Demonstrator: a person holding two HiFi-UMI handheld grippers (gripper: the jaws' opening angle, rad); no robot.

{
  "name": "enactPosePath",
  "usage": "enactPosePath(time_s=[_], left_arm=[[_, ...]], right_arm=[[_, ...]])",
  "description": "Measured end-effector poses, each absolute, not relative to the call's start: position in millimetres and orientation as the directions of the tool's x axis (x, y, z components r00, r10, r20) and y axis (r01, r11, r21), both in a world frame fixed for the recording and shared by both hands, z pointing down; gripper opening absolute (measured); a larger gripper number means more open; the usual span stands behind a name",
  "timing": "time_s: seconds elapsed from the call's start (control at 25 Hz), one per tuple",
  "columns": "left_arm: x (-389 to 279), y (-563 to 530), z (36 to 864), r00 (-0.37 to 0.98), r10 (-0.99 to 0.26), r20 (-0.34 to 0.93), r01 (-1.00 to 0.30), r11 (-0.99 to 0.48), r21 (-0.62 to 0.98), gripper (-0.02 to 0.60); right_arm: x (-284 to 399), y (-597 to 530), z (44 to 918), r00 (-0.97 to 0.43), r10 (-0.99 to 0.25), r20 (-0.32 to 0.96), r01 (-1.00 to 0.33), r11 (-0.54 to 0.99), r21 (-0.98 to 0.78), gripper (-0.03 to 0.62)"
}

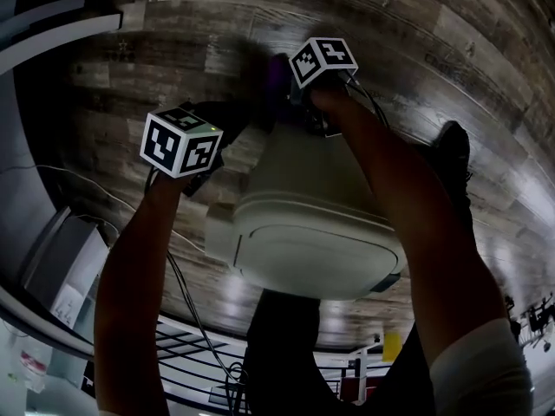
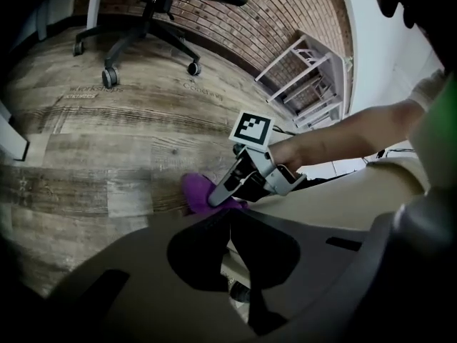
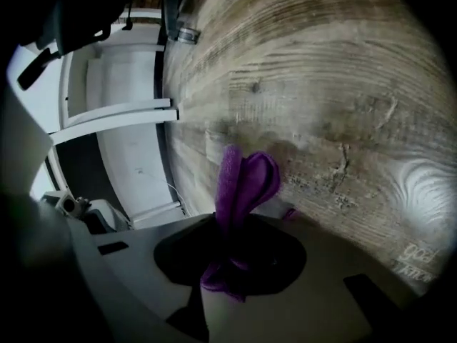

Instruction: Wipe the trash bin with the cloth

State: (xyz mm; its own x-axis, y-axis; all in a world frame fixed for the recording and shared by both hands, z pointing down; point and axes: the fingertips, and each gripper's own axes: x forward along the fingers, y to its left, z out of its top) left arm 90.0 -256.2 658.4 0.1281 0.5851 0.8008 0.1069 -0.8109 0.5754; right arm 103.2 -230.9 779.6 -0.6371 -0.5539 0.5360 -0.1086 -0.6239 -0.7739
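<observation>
Nearest to us in the head view, our two forearms reach down on either side of the trash bin, a pale, lidded bin standing on the wooden floor right below us.

The left gripper lies against the bin's rear left side, its marker cube facing up. In the left gripper view its jaws meet at the tips, and we see nothing clamped between them. A pale surface shows through the gap behind the tips, and the bin's cream wall fills the right of that view.

The right gripper reaches over the far side of the bin, past the lid. It is clenched on the cloth, a purple one. In the right gripper view the cloth is bunched between the jaws and folds upward beyond them in a loop. From the left gripper view we see the cloth hanging off the right gripper's fingertips at the bin's far edge, low over the floor. We cannot tell whether it touches the bin's wall.

Beyond the bin, the planks run on to a black office chair on castors. A brick wall stands behind it, with a white rack at its right end.
</observation>
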Motion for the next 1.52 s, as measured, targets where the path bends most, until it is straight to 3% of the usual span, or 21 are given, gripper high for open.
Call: enactPosePath(time_s=[0.56,0.96,1.2,1.52], left_arm=[[113.2,-235.2,650.9,0.130,0.609,0.783,0.141,-0.793,0.593,0.005],[134.5,-210.8,643.5,0.104,0.608,0.787,0.174,-0.790,0.588,0.005],[147.0,-191.1,634.7,0.080,0.591,0.802,0.195,-0.799,0.569,0.005],[182.7,-144.6,610.0,0.040,0.563,0.825,0.317,-0.790,0.524,0.005]], right_arm=[[107.4,-131.4,804.6,-0.714,-0.267,0.647,-0.337,-0.679,-0.652,0.101],[113.2,-33.8,809.0,-0.716,-0.136,0.685,-0.423,-0.696,-0.580,0.101],[110.2,44.7,791.1,-0.727,0.039,0.686,-0.545,-0.640,-0.542,0.101],[138.4,96.5,748.8,-0.679,0.077,0.730,-0.652,-0.521,-0.552,0.101]])
